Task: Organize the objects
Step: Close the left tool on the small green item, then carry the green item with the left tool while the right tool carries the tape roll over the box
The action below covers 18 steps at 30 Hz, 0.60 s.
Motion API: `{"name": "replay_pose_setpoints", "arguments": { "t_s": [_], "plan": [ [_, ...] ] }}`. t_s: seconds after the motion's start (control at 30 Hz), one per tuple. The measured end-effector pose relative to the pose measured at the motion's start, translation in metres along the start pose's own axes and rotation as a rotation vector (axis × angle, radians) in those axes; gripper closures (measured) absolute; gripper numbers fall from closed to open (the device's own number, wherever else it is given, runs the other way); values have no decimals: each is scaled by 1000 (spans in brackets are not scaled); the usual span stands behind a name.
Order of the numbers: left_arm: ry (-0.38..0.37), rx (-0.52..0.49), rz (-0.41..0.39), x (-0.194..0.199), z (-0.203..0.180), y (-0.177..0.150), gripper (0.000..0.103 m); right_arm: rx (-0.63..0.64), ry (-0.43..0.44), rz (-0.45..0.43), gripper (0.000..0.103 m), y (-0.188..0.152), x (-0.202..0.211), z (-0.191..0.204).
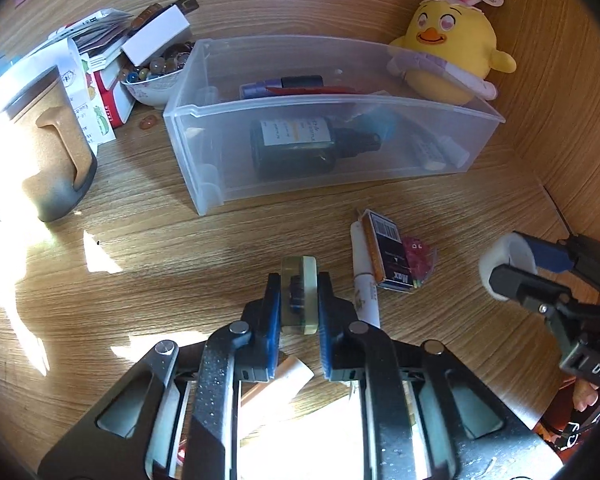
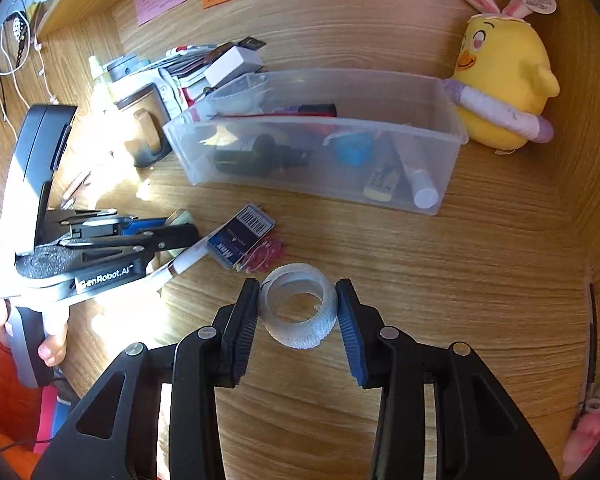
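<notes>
Left wrist view: a small greenish block (image 1: 300,292) is clamped between the left gripper (image 1: 299,300) pads, above the desk (image 1: 180,248). A white tape roll (image 2: 298,306) is pinched by the right gripper (image 2: 298,312); the clear bin (image 2: 440,136) is seen beyond.

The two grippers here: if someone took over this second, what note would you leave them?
Left gripper: shut on a small greenish block.
Right gripper: shut on a white tape roll.
Clear bin already holds a dark bottle, a blue item and pens.
Left on the desk: the staple box, a white pen, a pink packet.
Next, probably: drop both held items in the bin.
</notes>
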<state>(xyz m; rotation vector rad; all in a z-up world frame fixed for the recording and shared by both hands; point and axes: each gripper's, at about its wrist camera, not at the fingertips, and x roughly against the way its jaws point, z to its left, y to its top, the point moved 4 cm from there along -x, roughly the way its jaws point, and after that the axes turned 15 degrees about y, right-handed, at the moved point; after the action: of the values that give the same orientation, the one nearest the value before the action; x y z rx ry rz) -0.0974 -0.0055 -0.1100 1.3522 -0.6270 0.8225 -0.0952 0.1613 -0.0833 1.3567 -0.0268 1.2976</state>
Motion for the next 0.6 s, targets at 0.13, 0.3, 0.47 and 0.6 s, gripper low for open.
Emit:
{"name": "replay_pose_setpoints", "arguments": {
  "t_s": [0.13,0.3,0.47,0.6],
  "plan": [
    [8,22,-23,9,4,5,87,8,-11,-19,67,9,3,-3],
    [2,49,-66,22,8,15,87,22,-22,-50,67,23,8,-4],
    [18,55,-106,33,7,23,87,34,-12,-81,67,35,13,-1],
    [23,63,-132,41,7,30,87,48,-13,-106,67,48,13,3]
  ]
}}
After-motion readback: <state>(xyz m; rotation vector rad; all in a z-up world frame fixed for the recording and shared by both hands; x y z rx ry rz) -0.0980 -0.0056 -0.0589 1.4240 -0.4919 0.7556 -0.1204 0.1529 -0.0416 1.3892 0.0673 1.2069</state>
